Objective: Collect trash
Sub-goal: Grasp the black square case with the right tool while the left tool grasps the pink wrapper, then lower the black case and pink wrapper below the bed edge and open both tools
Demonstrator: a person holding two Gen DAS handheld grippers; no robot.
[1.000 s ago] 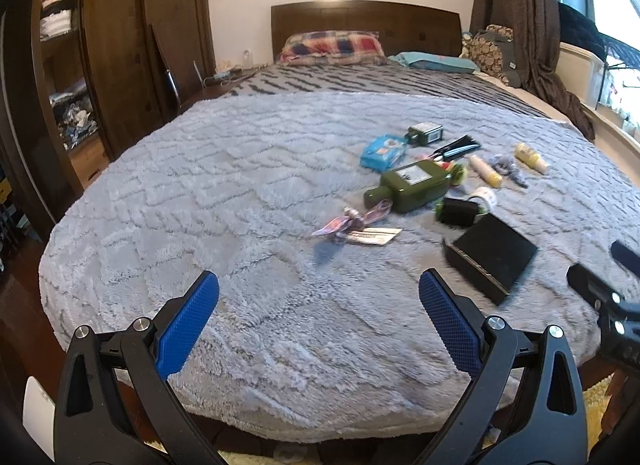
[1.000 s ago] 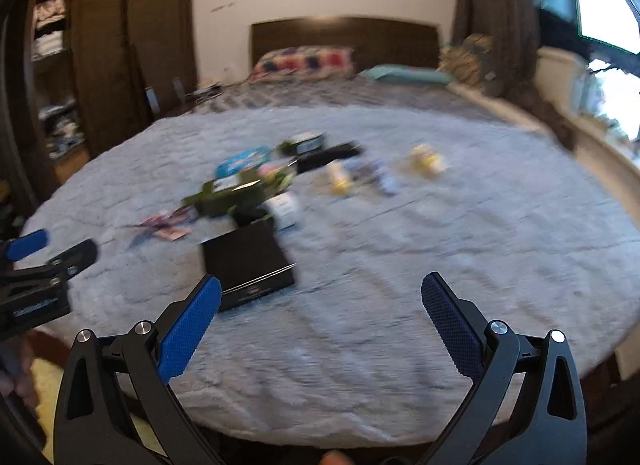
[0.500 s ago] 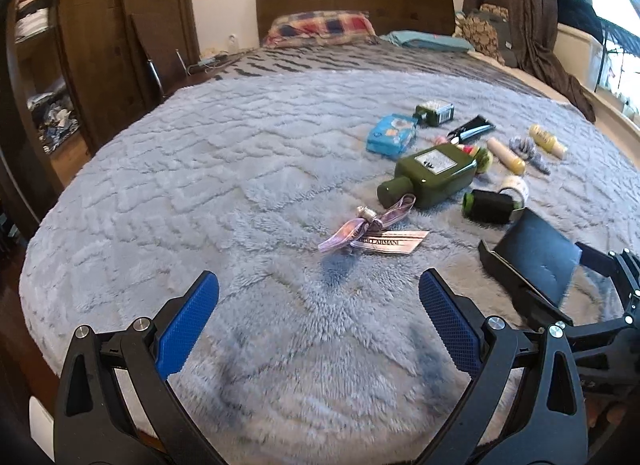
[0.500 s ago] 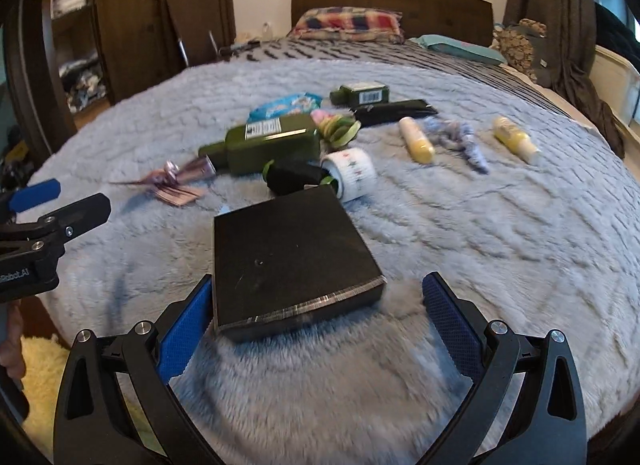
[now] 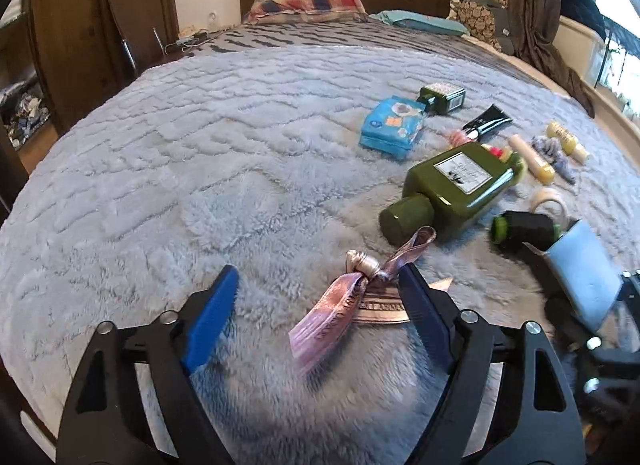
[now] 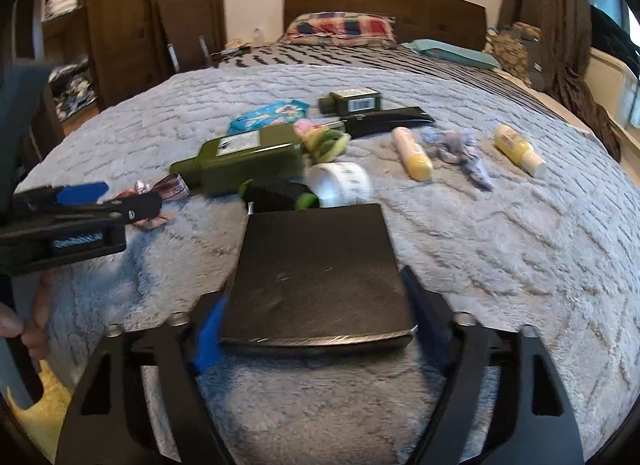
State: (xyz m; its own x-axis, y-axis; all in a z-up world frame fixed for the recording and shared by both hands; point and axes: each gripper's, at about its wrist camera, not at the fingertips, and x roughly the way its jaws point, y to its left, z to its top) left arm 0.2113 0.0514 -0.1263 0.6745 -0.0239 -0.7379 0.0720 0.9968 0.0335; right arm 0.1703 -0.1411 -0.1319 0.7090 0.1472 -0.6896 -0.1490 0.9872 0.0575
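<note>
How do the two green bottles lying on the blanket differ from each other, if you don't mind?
The large green bottle lies nearer the grippers; the small green bottle lies farther back. The large one's label is white, the small one's shows a barcode. Both are dark green, squarish and lying on their sides.

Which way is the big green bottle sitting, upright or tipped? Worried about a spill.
Tipped: the big green bottle lies flat on the grey blanket, label up, cap on. Contents cannot be told.

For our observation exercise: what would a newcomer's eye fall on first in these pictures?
Probably the flat black box on the fluffy grey blanket, its sides between the right claw. Next, the shiny pink ribbon lying between the open left claw, with the big olive-green bottle just beyond.
</note>
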